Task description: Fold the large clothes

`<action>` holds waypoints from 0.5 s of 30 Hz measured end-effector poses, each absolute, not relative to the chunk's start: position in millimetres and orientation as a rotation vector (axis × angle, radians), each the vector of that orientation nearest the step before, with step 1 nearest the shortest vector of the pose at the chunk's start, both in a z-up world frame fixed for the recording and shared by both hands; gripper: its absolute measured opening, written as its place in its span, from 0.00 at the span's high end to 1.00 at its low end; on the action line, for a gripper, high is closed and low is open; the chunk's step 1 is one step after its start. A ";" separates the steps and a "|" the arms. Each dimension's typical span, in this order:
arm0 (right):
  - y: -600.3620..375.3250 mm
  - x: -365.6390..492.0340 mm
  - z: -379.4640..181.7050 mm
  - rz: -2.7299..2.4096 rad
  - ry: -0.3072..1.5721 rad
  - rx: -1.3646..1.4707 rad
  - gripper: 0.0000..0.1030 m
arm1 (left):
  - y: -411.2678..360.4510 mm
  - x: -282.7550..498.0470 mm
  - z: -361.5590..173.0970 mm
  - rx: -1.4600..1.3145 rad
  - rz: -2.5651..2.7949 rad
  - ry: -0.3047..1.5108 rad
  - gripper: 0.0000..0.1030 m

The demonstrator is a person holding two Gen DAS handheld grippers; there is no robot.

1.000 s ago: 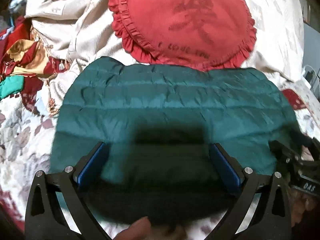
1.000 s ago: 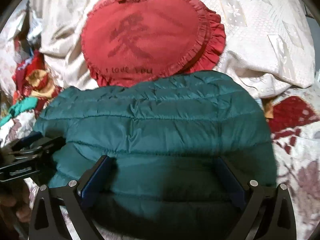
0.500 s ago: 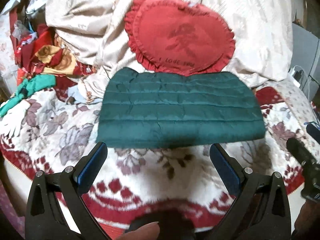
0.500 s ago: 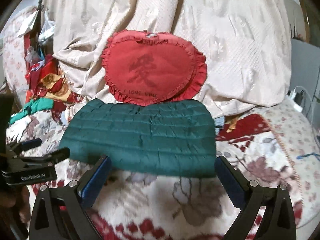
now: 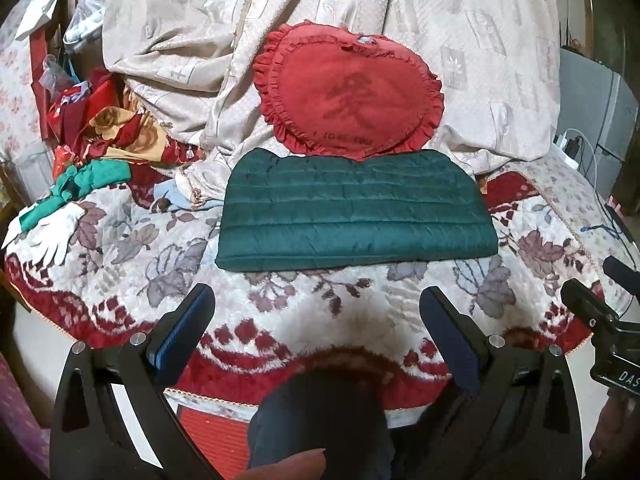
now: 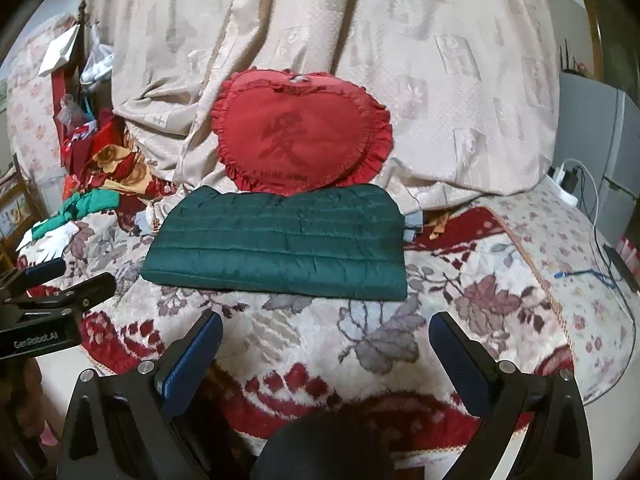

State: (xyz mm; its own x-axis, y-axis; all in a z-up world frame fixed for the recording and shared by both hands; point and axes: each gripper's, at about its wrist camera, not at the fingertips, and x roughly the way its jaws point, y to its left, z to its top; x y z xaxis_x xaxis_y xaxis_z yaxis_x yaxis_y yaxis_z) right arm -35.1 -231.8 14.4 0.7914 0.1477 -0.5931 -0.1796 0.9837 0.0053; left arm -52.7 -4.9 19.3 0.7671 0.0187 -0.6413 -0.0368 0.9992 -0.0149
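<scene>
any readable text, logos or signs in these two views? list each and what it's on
"GenRobot.AI": white print on the left gripper's black body, right wrist view.
"DAS": cut off at the frame edge, on the right gripper's body, left wrist view.
One large dark Chinese character on the red heart-shaped cushion; too blurred to be sure of.
A line of small letters under it: too blurred to read.
Nothing legible on the folded green quilted jacket.

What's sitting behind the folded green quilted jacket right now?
A red heart-shaped frilled cushion leans on draped cream bedding, directly behind the green quilted jacket. The cushion's lower tip is hidden by the jacket's back edge.
</scene>
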 end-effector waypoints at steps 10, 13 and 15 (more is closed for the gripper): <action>-232.5 -38.5 15.5 0.165 0.633 -0.052 0.01 | -10.5 -52.5 14.6 -0.025 0.015 0.703 0.00; -232.9 -38.1 15.5 0.167 0.632 -0.052 0.01 | -13.5 -52.1 13.6 -0.020 0.011 0.702 0.00; -232.5 -38.8 15.9 0.163 0.631 -0.050 0.01 | -14.2 -52.7 13.3 -0.018 0.012 0.702 0.00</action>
State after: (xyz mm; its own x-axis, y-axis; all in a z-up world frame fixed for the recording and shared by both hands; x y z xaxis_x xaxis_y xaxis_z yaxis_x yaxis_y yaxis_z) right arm -38.8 -232.5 15.9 0.7950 0.1363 -0.5911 -0.1668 0.9860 0.0031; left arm -52.7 -14.2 13.3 0.7638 0.0051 -0.6455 -0.0174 0.9998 -0.0128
